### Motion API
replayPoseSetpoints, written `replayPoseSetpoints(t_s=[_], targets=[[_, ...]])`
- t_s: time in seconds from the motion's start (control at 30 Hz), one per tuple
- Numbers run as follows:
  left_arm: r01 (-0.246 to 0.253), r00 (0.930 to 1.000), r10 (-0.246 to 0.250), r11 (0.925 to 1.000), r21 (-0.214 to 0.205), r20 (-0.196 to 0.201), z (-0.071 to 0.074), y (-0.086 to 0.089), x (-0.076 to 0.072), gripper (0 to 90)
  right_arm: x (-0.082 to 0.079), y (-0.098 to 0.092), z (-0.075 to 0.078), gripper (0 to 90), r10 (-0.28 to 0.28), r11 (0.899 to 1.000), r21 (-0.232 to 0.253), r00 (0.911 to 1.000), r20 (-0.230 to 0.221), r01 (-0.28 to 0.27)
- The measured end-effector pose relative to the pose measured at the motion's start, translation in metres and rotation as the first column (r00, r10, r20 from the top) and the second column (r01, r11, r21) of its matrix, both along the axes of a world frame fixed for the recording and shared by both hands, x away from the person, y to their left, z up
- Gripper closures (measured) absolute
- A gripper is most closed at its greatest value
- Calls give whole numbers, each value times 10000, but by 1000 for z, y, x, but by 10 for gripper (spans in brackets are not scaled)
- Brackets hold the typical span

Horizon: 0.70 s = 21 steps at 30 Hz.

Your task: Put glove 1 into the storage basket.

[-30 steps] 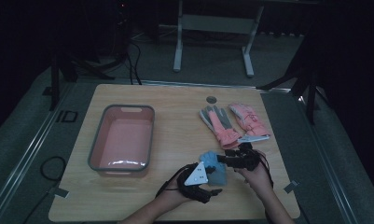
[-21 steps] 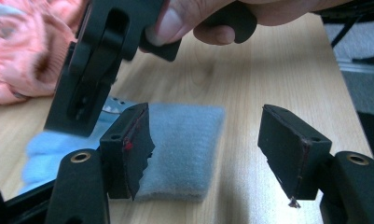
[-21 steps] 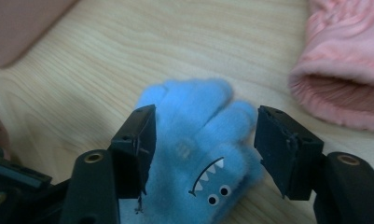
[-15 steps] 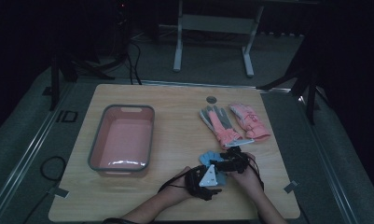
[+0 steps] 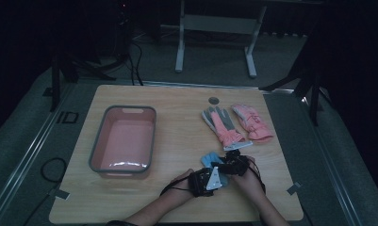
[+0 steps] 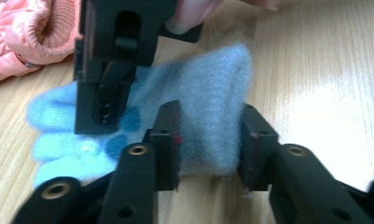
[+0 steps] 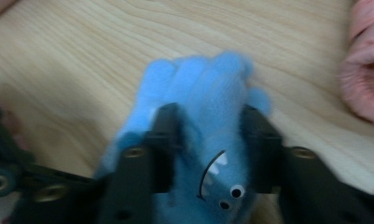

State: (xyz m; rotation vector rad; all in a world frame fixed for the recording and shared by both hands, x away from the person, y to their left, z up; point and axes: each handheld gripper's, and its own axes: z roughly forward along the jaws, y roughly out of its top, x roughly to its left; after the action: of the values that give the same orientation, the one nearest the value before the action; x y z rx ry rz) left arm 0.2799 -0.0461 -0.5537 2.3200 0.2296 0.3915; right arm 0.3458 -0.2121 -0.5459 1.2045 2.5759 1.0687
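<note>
While both my hands crowd together at the near edge of the table (image 5: 177, 117), my left gripper (image 6: 208, 140) has its jaws either side of the blue glove (image 6: 208, 93), at what looks like its cuff end, and they have just been closing; the fleece bunches between the pads (image 6: 168, 140), so I call that a grip on the glove. My right gripper (image 7: 208, 140) sits over the same glove (image 7: 208, 93) from the other side, its jaws also just closed in, the fabric squeezed between them with the fingertips poking out ahead and a little printed face with eyes and teeth showing low between the jaws. From my left gripper view I can see my right gripper (image 6: 112, 56) close in front, black and blocky, tipped down onto the glove. Up in the high view the blue glove (image 5: 210, 159) lies flat on the wood near the front, right of centre, with my left gripper (image 5: 206, 180) just behind it and my right gripper (image 5: 231, 165) touching its right side. A pair of pink gloves (image 5: 236, 125) lies beyond, near but apart; one pink cuff (image 7: 364, 70) shows at the edge of my right gripper view. The pink tub (image 5: 98, 150) stands well off to the left.
</note>
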Motion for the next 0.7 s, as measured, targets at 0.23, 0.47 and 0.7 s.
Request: replayPoseSetpoints(t_s=[0.23, 0.47, 0.7], targets=[[-13, 9983, 5, 9999, -135, -586, 8, 5, 6, 758, 1, -1, 1, 785, -39, 9992, 392, 9995, -306, 51], [-13, 9970, -18, 9992, -406, -777, 29, 15, 11, 770, 3, -5, 19, 794, 33, 9928, 1194, 9996, -280, 0], [1, 9984, -15, 9997, -262, -567, 54, 27, 16, 772, 8, 2, 43, 794, 87, 9887, 1494, 9999, 61, -95]])
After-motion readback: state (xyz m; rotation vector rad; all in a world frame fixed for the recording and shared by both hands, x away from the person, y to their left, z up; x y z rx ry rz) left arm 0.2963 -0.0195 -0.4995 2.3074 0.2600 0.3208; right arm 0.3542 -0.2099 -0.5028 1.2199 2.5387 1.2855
